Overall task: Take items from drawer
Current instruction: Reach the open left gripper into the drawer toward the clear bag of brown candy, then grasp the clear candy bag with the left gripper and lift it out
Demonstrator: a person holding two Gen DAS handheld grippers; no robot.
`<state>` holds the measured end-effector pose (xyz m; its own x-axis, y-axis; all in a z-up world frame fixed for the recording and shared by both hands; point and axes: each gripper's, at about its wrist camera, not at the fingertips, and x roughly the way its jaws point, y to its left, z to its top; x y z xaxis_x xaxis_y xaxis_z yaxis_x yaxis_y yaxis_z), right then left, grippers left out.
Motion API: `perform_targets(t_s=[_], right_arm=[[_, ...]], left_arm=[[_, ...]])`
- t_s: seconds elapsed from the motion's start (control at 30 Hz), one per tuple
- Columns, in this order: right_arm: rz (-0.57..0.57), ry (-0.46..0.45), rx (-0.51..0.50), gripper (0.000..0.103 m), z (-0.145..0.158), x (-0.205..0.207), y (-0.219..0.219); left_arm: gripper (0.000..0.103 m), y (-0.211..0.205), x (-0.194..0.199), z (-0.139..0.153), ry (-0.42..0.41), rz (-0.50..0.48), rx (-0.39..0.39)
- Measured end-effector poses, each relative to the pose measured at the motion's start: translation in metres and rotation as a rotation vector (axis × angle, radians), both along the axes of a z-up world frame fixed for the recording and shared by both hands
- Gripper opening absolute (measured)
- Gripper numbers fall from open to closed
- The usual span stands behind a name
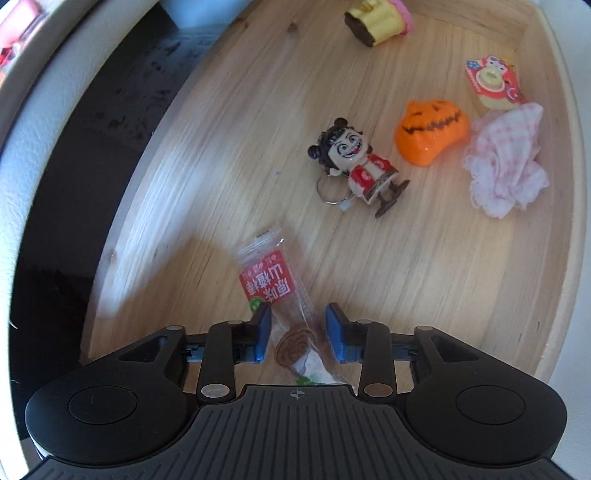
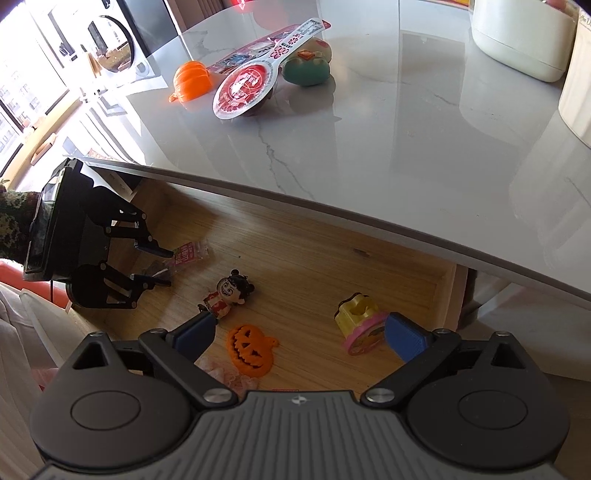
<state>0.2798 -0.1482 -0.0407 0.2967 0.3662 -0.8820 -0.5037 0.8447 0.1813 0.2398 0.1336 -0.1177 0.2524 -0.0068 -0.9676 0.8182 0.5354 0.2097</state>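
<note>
The wooden drawer (image 1: pixel 240 129) is pulled out under a marble countertop (image 2: pixel 406 147). A clear snack packet with a red label (image 1: pixel 267 280) lies on the drawer floor. My left gripper (image 1: pixel 298 328) points down over it, its blue pads either side of the packet's lower half with small gaps, so it is open. The right wrist view shows that left gripper (image 2: pixel 168 267) over the packet (image 2: pixel 188 253). My right gripper (image 2: pixel 299 328) hangs wide open above the drawer, holding nothing; below it lie a flat orange pumpkin (image 2: pixel 249 349) and a yellow-and-pink toy (image 2: pixel 360 321).
Also in the drawer are a doll keychain (image 1: pixel 356 166), the pumpkin (image 1: pixel 430 131), a pink checked cloth (image 1: pixel 506 162), a red-and-yellow toy (image 1: pixel 493 83) and the yellow toy (image 1: pixel 376 20). The countertop carries an orange pumpkin (image 2: pixel 192 83), a red-lidded pack (image 2: pixel 251 86), a green toy (image 2: pixel 306 68) and a white container (image 2: pixel 517 37).
</note>
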Motion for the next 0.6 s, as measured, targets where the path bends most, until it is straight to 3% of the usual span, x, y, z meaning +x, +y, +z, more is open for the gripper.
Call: perform_targets(t_s=[0.2,0.4,0.5,0.6], right_arm=[[0.008,-0.001,-0.007,0.099,-0.001,-0.001,0.001],[0.023,-0.006,0.001,0.101,0.0,-0.002,0.003],[0.029,-0.007,-0.003,0.101,0.0,-0.003,0.004],[0.029,-0.008,-0.006,0.101,-0.001,-0.003,0.004]], left_arm=[[0.039,0.025,0.014,0.005,-0.005,0.211,-0.009],[0.041,0.063,0.025,0.012,0.018,0.497,-0.153],[0.041,0.077,0.029,0.016,0.032,0.54,-0.202],[0.042,0.08,0.029,0.017,0.034,0.55,-0.188]])
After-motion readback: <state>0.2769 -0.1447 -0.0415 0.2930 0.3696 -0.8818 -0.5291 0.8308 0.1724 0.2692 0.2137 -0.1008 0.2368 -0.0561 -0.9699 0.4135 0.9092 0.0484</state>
